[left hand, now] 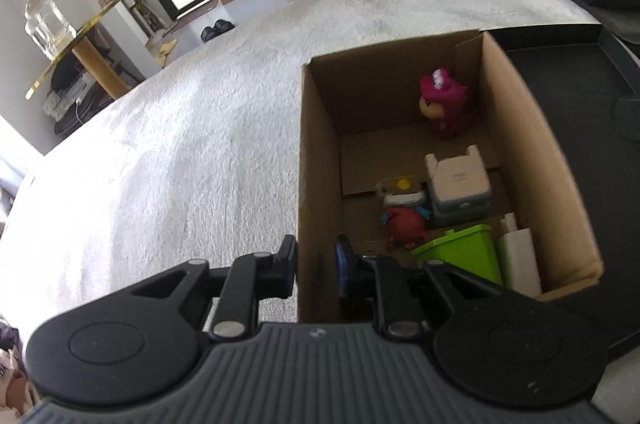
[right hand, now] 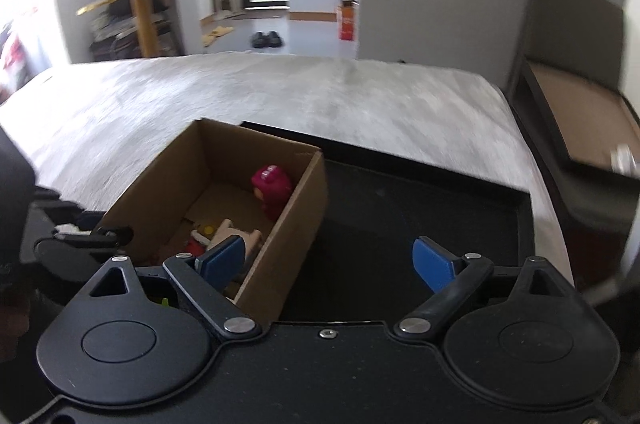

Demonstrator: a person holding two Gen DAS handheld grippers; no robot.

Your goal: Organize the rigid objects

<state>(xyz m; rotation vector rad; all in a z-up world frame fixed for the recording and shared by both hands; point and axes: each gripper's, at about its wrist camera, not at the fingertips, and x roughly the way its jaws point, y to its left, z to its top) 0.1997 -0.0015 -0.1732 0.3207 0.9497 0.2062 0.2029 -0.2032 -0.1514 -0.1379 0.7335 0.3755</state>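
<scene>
Inside the cardboard box [left hand: 316, 151], on a white bed [left hand: 180, 127], sit a pink figure [left hand: 446, 103], a green bin [left hand: 464, 254] and other toys. The left gripper [left hand: 316, 264] pinches its wall; the right gripper [right hand: 328, 260] hangs spread.

The left wrist view sits close at the cardboard box [left hand: 516, 151], looking steeply down into it from its near left wall. The right wrist view hangs higher and farther back (over the black tray [right hand: 420, 207]), facing forward across the bed [right hand: 280, 95]. Both share the box, bed and room beyond.
</scene>
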